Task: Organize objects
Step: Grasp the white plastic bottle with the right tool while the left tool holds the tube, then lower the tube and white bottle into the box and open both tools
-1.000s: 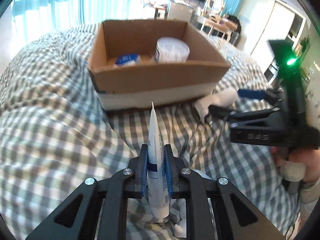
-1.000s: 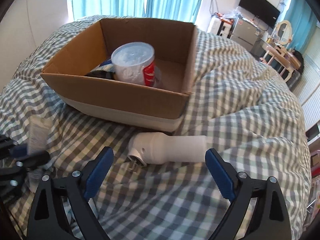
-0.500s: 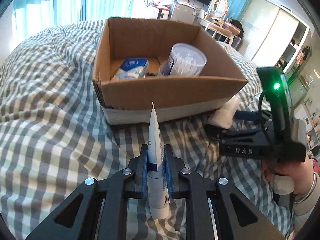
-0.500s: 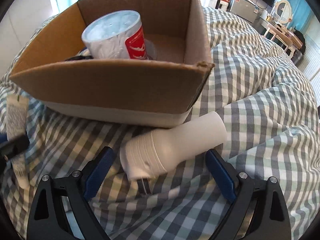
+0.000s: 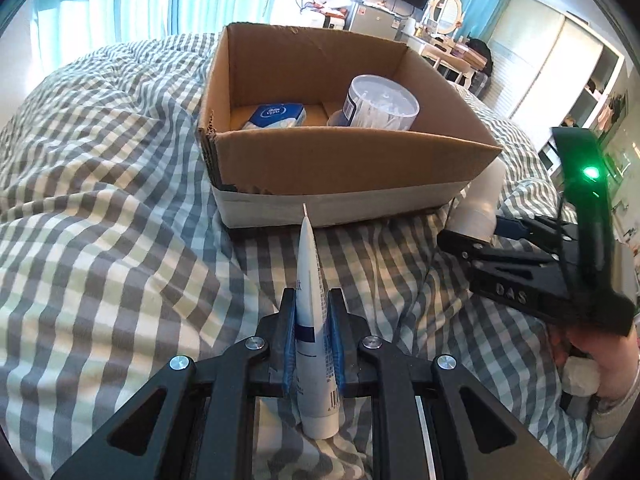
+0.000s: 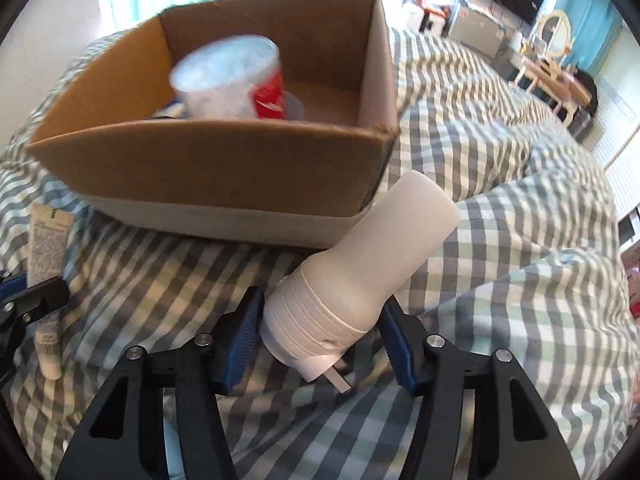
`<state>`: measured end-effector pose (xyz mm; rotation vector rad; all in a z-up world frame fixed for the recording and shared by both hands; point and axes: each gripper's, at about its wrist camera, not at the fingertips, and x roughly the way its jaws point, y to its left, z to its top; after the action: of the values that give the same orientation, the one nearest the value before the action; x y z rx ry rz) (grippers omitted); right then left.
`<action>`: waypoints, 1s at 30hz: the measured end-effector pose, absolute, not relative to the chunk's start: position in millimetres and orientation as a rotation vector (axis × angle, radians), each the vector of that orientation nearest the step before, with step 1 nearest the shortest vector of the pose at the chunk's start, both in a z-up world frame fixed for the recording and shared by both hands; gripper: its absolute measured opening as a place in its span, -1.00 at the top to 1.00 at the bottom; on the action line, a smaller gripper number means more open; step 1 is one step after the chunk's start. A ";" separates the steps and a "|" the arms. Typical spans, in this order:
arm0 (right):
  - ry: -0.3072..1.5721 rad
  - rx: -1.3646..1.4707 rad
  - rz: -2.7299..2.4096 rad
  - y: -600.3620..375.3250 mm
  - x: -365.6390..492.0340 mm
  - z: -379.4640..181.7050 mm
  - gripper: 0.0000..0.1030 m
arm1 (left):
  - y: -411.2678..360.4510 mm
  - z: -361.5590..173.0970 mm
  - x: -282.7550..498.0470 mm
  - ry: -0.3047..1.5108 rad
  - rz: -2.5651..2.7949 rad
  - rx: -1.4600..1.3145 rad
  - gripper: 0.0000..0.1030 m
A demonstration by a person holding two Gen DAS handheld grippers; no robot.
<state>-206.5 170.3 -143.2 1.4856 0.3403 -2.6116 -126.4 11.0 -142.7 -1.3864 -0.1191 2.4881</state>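
Observation:
My left gripper [image 5: 313,300] is shut on a white tube [image 5: 311,320] with a blue band, held in front of the open cardboard box [image 5: 344,168]. The box holds a clear round tub [image 5: 380,102] and a blue tissue pack [image 5: 276,116]. My right gripper [image 6: 324,312] is shut on a white bottle [image 6: 360,272], cap end toward the camera, close to the box's near right corner [image 6: 384,140]. The tube [image 6: 48,248] and left gripper show at the left edge of the right wrist view. The bottle [image 5: 480,200] and right gripper [image 5: 520,264] show in the left wrist view.
Everything sits on a bed with a rumpled grey-and-white checked blanket [image 5: 100,200]. Curtains, a TV, a dresser and wardrobes stand behind the bed. The tub in the box [image 6: 232,76] looks blurred in the right wrist view.
My right gripper has closed around the white bottle, which now points up toward the box corner. My left gripper with the tube has come closer to the box and higher.

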 end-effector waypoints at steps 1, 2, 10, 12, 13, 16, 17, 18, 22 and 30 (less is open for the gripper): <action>0.358 1.459 -2.614 167.0 -199.1 -139.2 -0.10 | 10.6 -140.4 -122.1 -0.121 2.488 -1.381 0.71; 0.370 1.440 -2.616 165.1 -192.6 -136.0 -0.10 | 10.5 -138.6 -119.2 -0.124 2.488 -1.377 0.71; 0.359 1.316 -2.607 149.9 -144.2 -107.5 -0.10 | 10.8 -121.4 -97.7 -0.090 2.532 -1.336 0.71; 0.358 1.284 -2.608 145.0 -131.8 -97.7 -0.10 | 10.0 -115.6 -93.0 -0.085 2.546 -1.320 0.71; 0.357 1.269 -2.610 143.6 -126.7 -93.7 -0.10 | 9.7 -111.3 -90.5 -0.087 2.554 -1.310 0.71; 0.350 1.214 -2.615 143.5 -110.9 -78.2 -0.10 | 9.6 -99.8 -83.2 -0.082 2.573 -1.280 0.71; 0.345 1.189 -2.618 143.2 -105.0 -71.5 -0.10 | 10.2 -95.0 -81.2 -0.076 2.580 -1.266 0.71; 0.342 1.172 -2.622 147.7 -103.5 -66.6 -0.10 | 11.2 -90.3 -79.0 -0.070 2.587 -1.252 0.71; 0.317 1.099 -2.642 149.6 -88.8 -42.0 -0.09 | 14.0 -66.9 -70.7 -0.076 2.601 -1.182 0.71; 0.318 0.969 -2.651 146.3 -78.8 3.5 -0.09 | 14.2 -22.4 -73.4 -0.048 2.629 -1.072 0.71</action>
<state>-78.8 146.3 3.5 0.9688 0.3175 -2.6513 -73.4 14.2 -22.4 -1.0716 -0.0480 2.6289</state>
